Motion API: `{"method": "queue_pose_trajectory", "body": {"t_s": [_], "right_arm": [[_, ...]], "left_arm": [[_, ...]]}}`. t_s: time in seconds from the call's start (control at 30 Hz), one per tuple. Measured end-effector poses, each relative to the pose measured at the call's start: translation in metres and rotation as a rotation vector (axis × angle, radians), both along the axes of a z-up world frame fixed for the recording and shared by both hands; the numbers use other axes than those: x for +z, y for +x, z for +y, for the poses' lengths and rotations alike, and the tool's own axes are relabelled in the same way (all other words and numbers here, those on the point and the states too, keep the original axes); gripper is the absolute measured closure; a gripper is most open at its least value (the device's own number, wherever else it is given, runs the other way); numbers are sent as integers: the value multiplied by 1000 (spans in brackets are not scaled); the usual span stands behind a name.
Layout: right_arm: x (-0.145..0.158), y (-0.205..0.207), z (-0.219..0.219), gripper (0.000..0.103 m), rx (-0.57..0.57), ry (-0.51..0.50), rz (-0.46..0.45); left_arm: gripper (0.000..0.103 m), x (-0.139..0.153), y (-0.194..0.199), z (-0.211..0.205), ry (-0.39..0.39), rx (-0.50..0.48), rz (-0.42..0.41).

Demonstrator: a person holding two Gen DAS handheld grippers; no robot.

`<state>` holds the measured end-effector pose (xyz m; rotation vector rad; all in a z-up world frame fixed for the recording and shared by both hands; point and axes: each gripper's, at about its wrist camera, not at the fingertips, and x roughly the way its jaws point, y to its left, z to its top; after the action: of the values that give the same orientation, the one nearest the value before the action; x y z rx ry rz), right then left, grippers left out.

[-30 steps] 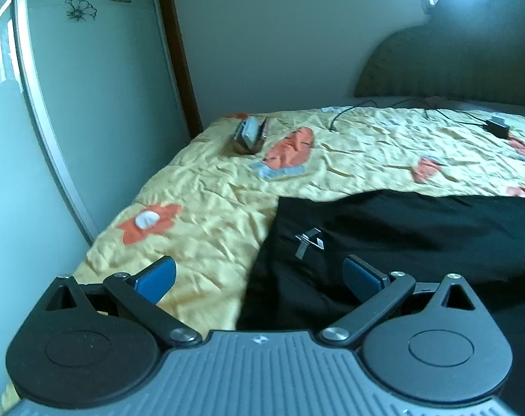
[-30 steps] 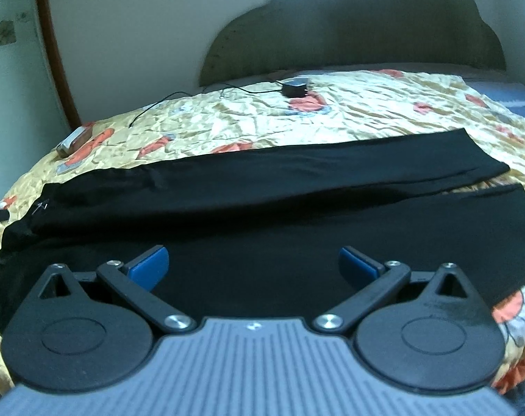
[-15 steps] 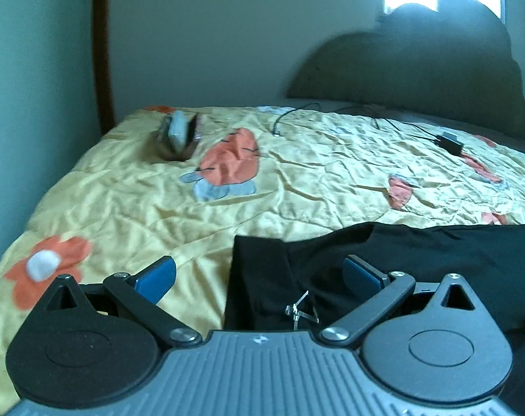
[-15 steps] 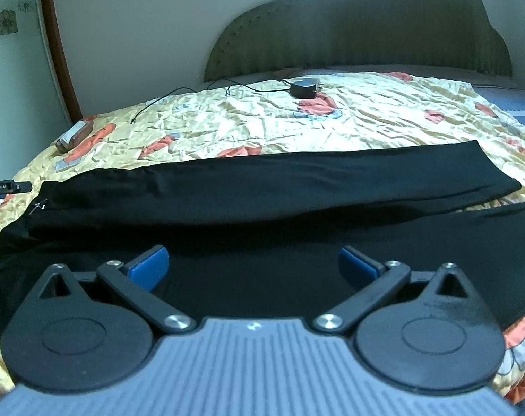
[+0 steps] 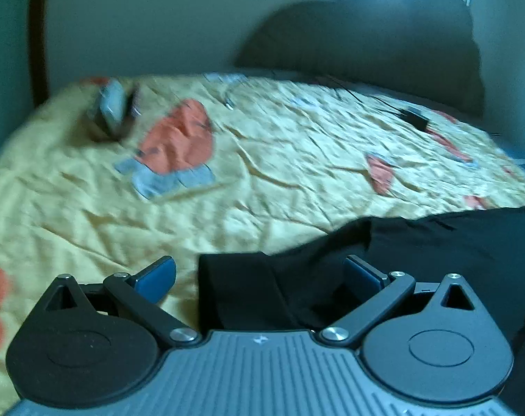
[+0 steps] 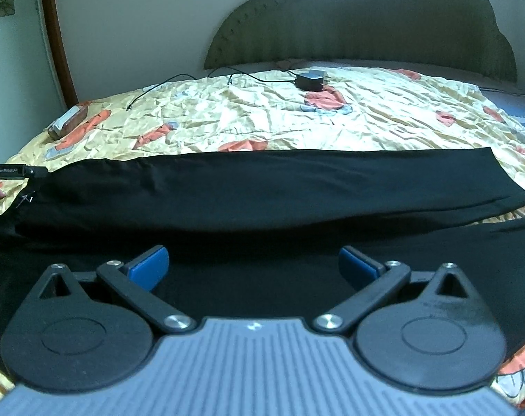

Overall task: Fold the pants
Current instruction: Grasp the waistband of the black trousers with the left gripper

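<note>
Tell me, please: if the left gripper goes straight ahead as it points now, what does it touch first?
Most likely the black pants: their corner already lies between the open left gripper's fingers. Depth is unclear in this blurred view.

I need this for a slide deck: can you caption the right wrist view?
Open right gripper poised over black pants laid flat across a floral yellow bedspread.

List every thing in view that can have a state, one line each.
left gripper: open, fingers astride the waist corner of the pants, not closed.
right gripper: open, holding nothing, over the pants.
pants: spread lengthwise on the bedspread, not yet folded.
bedspread: wrinkled.
charger: lying on the bedspread, cable trailing.
</note>
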<state>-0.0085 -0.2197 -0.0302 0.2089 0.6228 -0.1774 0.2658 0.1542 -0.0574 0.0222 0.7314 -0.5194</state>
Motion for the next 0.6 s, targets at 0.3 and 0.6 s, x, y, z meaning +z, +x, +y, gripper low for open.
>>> {"method": "queue_pose_trajectory", "body": {"t_s": [0.3,0.6], "right_arm": [[0,7,11,0,12,-62,2],[-1,8,10,0,4,-56,3]], "left_arm": [[9,-5,-3,1,-41,-57,-15],[63,0,-16,-6,65,5,-88]]}}
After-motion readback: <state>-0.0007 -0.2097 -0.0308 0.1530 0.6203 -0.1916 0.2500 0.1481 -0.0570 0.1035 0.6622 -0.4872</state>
